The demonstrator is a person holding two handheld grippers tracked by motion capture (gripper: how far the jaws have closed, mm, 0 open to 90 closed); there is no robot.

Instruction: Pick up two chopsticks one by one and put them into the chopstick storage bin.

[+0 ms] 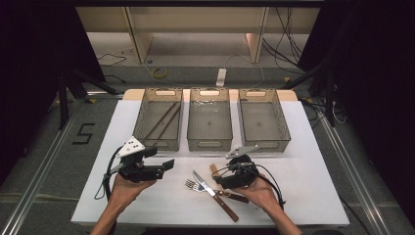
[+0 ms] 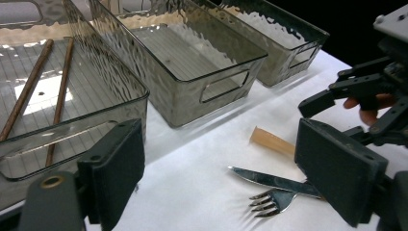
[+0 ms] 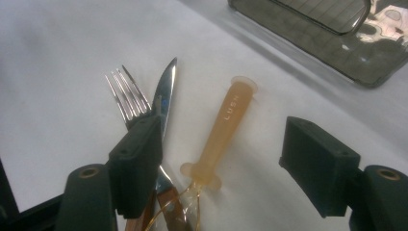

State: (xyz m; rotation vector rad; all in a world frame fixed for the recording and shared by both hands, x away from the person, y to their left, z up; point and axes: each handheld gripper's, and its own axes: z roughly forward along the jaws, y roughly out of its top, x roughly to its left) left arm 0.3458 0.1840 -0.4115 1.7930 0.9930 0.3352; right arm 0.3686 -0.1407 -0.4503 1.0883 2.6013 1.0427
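Note:
A fork (image 1: 192,185), a wood-handled knife (image 1: 218,197) and a tan plastic handle (image 1: 214,170) lie together on the white table at front centre. In the right gripper view the tan handle (image 3: 225,126) lies on the table between the open jaws of my right gripper (image 3: 228,166), with the fork (image 3: 126,97) and knife (image 3: 164,91) by its left jaw. Thin golden wire shows at the handle's near end. My right gripper (image 1: 221,179) hovers just over this pile. My left gripper (image 1: 165,160) stands open to the left, holding nothing (image 2: 226,178), aimed toward the cutlery (image 2: 269,179).
Three clear grey bins stand in a row at the back: the left bin (image 1: 143,117) holds two brown chopsticks (image 1: 165,119), while the middle bin (image 1: 210,143) and right bin (image 1: 284,122) show nothing inside. The table's front edge (image 1: 195,223) runs near the person's forearms.

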